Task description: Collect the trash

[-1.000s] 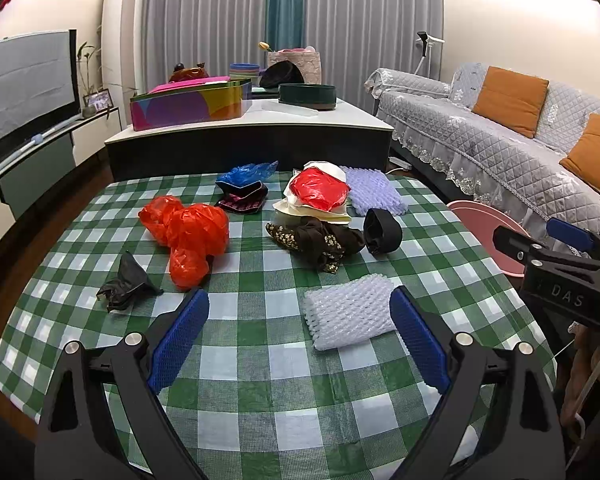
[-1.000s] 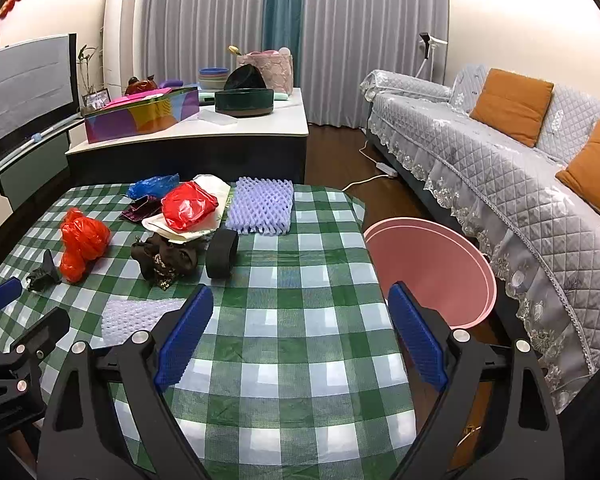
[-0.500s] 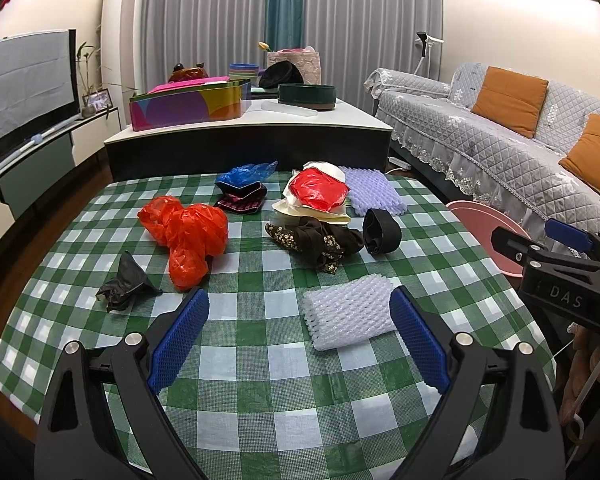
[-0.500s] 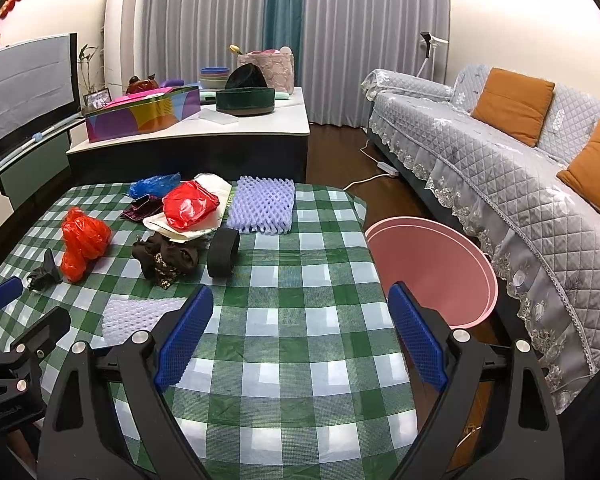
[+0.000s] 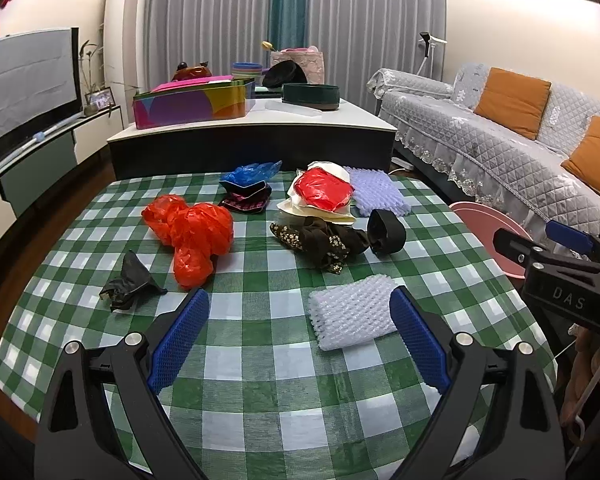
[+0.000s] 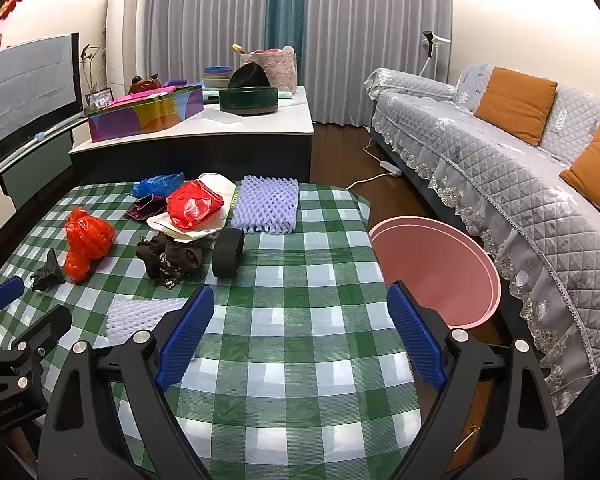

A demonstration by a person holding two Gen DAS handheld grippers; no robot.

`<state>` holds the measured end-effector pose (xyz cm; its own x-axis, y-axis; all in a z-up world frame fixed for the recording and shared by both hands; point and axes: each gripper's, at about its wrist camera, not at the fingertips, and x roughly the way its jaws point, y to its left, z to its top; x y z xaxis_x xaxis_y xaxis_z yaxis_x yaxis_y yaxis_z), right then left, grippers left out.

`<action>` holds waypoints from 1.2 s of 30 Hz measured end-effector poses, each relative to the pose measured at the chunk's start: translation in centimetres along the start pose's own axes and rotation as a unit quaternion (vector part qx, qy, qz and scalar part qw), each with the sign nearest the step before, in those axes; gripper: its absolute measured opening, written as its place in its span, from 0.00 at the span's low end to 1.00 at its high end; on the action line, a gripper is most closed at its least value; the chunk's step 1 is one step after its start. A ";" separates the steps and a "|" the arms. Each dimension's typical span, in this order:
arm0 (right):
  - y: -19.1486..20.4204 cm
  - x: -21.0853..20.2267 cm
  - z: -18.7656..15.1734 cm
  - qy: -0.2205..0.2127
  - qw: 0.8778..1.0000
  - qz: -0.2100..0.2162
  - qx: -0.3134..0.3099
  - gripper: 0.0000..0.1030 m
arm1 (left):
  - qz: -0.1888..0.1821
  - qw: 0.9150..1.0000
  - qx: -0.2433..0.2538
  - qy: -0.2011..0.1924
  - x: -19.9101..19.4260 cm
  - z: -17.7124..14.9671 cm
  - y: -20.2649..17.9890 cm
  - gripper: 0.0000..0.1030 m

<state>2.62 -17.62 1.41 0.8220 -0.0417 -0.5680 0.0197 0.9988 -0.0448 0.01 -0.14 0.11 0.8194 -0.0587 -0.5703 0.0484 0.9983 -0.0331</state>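
Trash lies scattered on a green checked table (image 5: 260, 392). A white foam net (image 5: 350, 312) is nearest, just ahead of my left gripper (image 5: 298, 304), which is open and empty. Further back are orange-red plastic bags (image 5: 194, 232), a black scrap (image 5: 130, 282), dark floral cloth (image 5: 320, 238), a black roll (image 5: 386, 232), a red bag on white paper (image 5: 322, 190), a lilac foam net (image 5: 376, 192) and a blue bag (image 5: 250, 172). My right gripper (image 6: 300, 302) hangs open over bare cloth. A pink bin (image 6: 436, 268) stands by the table's right edge.
A white-topped low cabinet (image 5: 252, 124) with a colourful box (image 5: 192, 106) and a dark round tin stands behind the table. A grey sofa (image 6: 500, 160) with orange cushions runs along the right. A screen (image 5: 24, 84) is at the left.
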 end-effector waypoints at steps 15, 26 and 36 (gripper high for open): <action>1.2 2.6 1.0 0.010 0.999 0.029 0.015 0.81 | 0.029 0.999 -0.036 0.008 1.8 0.7 2.9 0.86; 3.5 8.2 2.4 0.039 0.995 0.086 0.040 0.75 | 0.113 0.989 -0.091 0.039 5.0 1.1 8.0 0.77; 4.7 12.8 2.7 0.084 0.990 0.100 0.044 0.70 | 0.198 0.963 -0.161 0.082 7.8 0.9 13.6 0.77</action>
<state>14.78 -13.38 -3.80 0.7080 0.1617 -0.6874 -0.0794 0.9855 0.1501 7.60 12.98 -4.09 0.6345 0.3005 -0.7121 -0.4499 0.8928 -0.0241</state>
